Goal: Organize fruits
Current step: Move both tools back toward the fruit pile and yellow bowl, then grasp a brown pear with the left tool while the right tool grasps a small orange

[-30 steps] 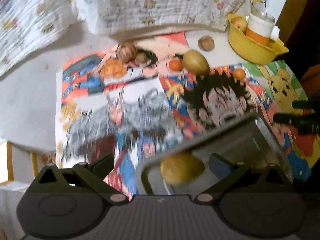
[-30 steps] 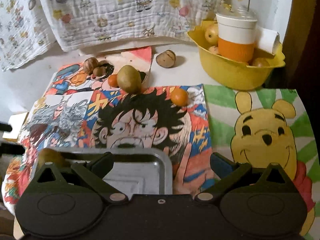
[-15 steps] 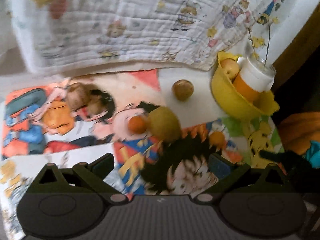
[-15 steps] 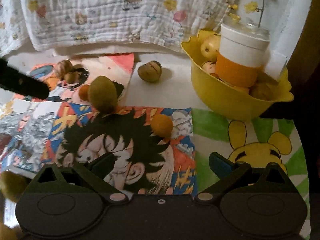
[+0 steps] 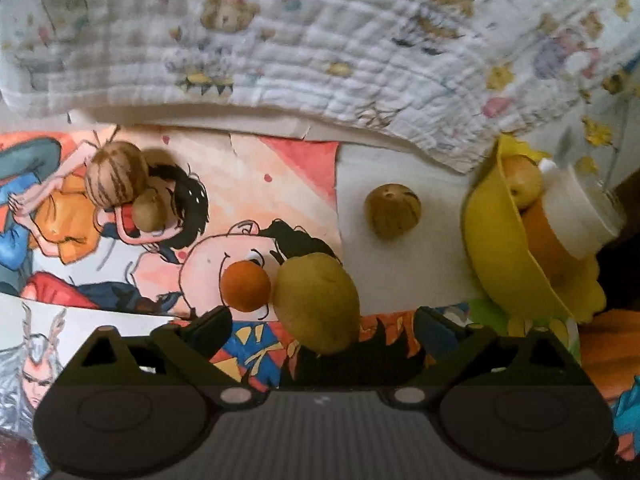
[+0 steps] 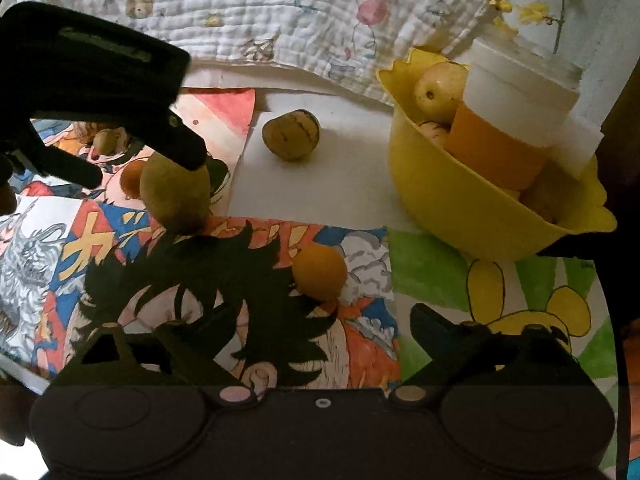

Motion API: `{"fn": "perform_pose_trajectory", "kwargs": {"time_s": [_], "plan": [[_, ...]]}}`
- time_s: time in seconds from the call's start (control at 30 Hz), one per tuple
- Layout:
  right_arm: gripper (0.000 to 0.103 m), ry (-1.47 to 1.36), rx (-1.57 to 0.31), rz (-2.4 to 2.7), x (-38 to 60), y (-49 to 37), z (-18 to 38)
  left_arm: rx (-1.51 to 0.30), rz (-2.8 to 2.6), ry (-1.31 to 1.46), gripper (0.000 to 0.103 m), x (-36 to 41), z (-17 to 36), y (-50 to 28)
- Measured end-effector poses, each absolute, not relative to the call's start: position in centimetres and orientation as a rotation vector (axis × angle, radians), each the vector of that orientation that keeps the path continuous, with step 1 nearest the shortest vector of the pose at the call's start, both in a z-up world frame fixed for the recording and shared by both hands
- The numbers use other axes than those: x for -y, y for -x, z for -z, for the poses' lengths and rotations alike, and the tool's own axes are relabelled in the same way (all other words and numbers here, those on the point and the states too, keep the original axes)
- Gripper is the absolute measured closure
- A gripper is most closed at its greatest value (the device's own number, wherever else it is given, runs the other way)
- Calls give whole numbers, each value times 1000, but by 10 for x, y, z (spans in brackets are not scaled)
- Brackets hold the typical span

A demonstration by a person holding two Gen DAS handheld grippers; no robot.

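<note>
Fruits on cartoon mats, quilted cloth behind

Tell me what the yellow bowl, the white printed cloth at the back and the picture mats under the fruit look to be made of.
Scalloped yellow bowl: probably plastic, with a smooth, even colour, a soft sheen and a thin moulded rim.
White printed cloth: soft woven cotton, likely muslin; matte, crinkled, draped in folds.
Cartoon picture mats: seemingly hand-coloured paper; flat, matte, thin edges.

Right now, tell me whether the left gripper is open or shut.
Open. The left gripper has its fingers spread wide on either side of the big green fruit, with gaps showing; nothing is clamped yet.
</note>
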State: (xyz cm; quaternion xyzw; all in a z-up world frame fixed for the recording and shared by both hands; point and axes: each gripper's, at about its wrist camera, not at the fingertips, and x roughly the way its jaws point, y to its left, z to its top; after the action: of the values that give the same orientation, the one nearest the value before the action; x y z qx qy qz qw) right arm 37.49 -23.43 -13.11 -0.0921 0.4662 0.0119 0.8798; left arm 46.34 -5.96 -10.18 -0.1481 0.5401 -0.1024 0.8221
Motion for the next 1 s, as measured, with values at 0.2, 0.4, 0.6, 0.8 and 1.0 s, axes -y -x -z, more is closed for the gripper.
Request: {"fn": "perform_pose_trajectory", "kwargs": {"time_s": [0.2,0.4,0.6,0.8,1.0], "plan": [[28,196,-953,-7,234,-388,135,-1188,161,361,17,64,115,-473],[43,176,-952,-8,233,-395,137,-1203,142,404,31,66,124,-478],[51,160,-970,-4,232,-401,143,-1217,126,416,40,65,132,-483],[55,142,-975,4,233,-406,149,-1255,128,473,42,59,142,-490],[66,139,-968,-22,235,-411,151,-1265,115,501,42,53,145,-494]]}}
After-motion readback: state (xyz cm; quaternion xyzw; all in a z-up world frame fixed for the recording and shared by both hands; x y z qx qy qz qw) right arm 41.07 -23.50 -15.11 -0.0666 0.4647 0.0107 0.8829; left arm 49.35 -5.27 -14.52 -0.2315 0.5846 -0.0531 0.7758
